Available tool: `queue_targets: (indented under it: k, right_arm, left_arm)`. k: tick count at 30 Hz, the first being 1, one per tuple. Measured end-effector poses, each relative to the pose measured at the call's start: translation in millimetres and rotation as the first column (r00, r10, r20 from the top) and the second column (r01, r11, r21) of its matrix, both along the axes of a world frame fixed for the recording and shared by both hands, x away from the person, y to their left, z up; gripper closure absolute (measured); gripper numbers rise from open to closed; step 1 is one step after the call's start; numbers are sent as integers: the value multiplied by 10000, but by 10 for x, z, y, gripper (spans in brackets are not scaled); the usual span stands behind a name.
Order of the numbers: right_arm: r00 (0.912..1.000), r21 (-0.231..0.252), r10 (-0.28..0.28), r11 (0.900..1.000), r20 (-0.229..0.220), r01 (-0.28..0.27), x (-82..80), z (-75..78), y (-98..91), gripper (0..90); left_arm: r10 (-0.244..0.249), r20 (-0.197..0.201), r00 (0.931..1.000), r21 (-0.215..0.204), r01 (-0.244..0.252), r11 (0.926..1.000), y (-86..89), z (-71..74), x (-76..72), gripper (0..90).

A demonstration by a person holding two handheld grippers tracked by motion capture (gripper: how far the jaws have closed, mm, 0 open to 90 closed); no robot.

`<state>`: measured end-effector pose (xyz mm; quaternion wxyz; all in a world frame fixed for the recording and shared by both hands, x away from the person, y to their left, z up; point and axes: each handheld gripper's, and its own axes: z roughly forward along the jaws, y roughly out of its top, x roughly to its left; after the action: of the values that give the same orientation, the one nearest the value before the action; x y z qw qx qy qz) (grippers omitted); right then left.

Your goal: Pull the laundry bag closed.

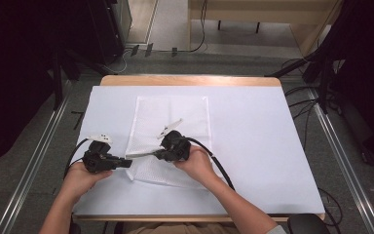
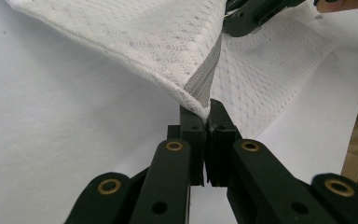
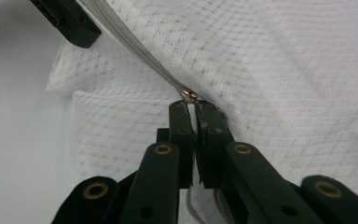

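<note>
White mesh laundry bag with a grey zipper lies flat on the white-covered counter, near edge centre-left, just ahead of both hands. Left gripper: fingers closed tight on the bag's near-left corner at the end of the grey zipper tape, corner lifted slightly off the cloth. Right gripper: fingers pinched together on the small brass zipper pull, tape running away between the two tools. Judgement: zipper being worked along its track. To do it well, left should hold the corner firm and keep the tape taut and straight; right should draw the pull along the line of the tape, not upward, so mesh doesn't bunch or snag. Pose: both forearms come in from the near edge, hands low over the counter, grippers roughly level and pointing toward each other, tips close. Farther part of bag lies smooth, untouched.
</note>
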<state>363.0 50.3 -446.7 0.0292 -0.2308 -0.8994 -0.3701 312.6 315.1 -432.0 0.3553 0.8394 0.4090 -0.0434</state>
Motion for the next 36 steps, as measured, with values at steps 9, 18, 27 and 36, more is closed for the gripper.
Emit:
queue_targets:
  k: [9,18,27,36]
  right_arm:
    - [10000,-35,8,10000,-52,-8,0,-3,-31,883]
    - [9999,-59,-28,10000,-142,27,4,15,-83,881]
    - [10000,-102,-15,9999,-56,15,9,16,-143,881]
    - [9999,-18,-101,9999,-78,101,0,7,-206,880]
  left_arm:
    - [-12,-17,10000,15,12,10000,10,-2,-1,886]
    - [-24,-43,10000,-7,24,10000,12,-1,-3,886]
    - [-26,-76,10000,-2,26,10000,16,1,-7,887]
    - [-55,-129,9999,-41,55,10000,11,0,-9,886]
